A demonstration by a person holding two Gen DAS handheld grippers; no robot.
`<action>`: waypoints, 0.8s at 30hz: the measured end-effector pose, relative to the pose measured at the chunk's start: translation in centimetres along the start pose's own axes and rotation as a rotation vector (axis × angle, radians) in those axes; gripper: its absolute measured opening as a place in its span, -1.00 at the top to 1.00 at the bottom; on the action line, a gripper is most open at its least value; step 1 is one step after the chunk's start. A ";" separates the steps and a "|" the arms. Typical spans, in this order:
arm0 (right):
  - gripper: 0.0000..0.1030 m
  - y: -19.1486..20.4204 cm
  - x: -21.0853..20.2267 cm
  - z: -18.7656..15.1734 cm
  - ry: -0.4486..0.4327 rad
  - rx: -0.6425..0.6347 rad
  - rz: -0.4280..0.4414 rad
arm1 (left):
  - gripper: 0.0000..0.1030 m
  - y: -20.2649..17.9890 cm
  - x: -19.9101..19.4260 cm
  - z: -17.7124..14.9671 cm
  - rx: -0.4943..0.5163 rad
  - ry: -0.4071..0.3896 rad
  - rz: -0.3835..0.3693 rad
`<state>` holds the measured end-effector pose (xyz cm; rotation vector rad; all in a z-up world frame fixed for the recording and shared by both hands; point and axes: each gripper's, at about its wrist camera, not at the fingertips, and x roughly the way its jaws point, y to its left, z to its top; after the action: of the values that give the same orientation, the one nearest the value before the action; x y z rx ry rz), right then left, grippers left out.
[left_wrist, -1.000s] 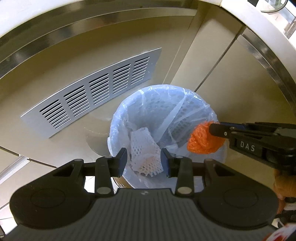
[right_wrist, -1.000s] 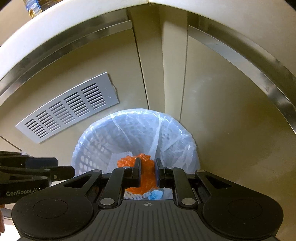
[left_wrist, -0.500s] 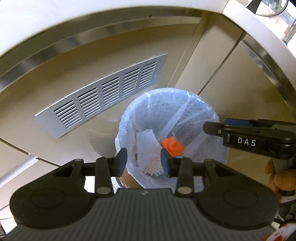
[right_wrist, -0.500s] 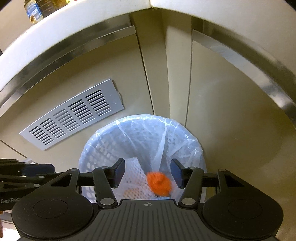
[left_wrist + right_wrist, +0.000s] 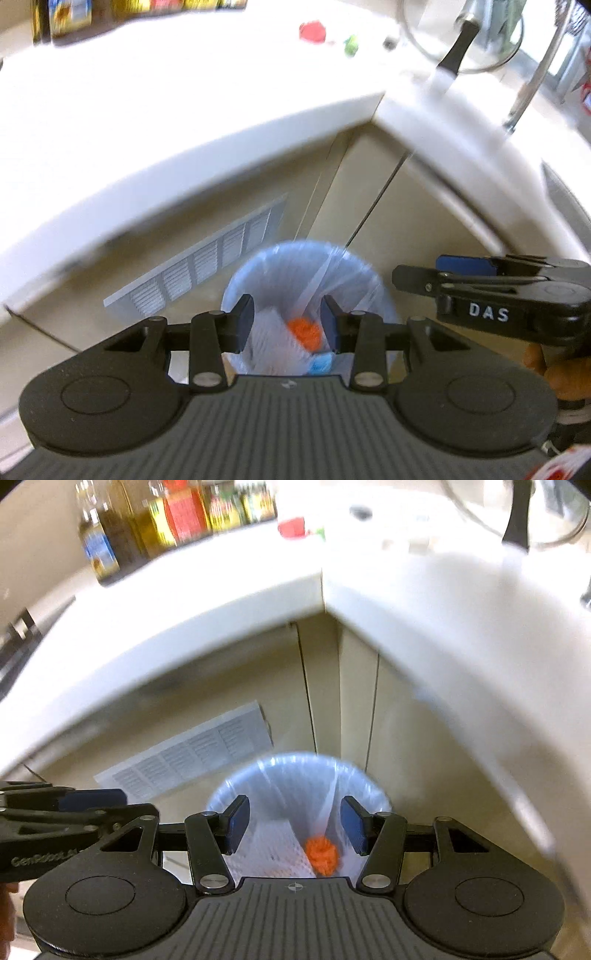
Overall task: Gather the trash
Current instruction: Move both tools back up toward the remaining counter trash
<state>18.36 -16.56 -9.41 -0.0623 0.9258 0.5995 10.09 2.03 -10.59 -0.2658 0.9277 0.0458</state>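
- Drop's done as far as I can tell: the orange net wad (image 5: pixel 322 856) is lying down inside the bin (image 5: pixel 369 786), on the white foam netting (image 5: pixel 273 849), with a small blue scrap (image 5: pixel 320 363) beside it in the left view.
- So the step in hand looks like the pull-back to the bench (image 5: pixel 207 602) for more trash. Bring both claws straight up until they're past the bench edge before swinging in, since the bin sits tucked right under that overhang.
- Your right claw (image 5: pixel 294 825) has just been opening and now stands about half spread, nothing between the jaws. The wad only shows through the gap, far below.
- Your left claw (image 5: pixel 287 325) is part open too, a narrower gap, and empty. I'd spread it wider before going for the next piece.
- Pose: both point steeply down over the bin, side by side, close but apart. Level them out as you clear the edge.
- Next targets might be the little red thing (image 5: pixel 312 31) and green thing (image 5: pixel 351 43) up on the bench. Too blurry to say what they are.
- Watch the bottles (image 5: pixel 147 528) at the back when you reach in.
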 end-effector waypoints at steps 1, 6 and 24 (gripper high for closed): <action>-0.07 0.2 -1.0 0.5 -0.021 0.002 -0.002 | 0.31 -0.1 -0.7 0.5 0.005 -0.017 -0.008; -0.07 0.8 -5.2 2.7 -0.124 0.006 -0.031 | 0.28 -0.6 -3.4 3.4 0.018 -0.106 -0.040; -0.22 -5.1 -8.3 10.2 -0.281 0.027 -0.115 | 0.18 -1.0 -4.5 11.9 0.051 -0.253 -0.001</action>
<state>24.69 -21.57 2.12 -0.0065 0.6530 0.4744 16.87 4.28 -0.06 -0.2076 0.6761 0.0533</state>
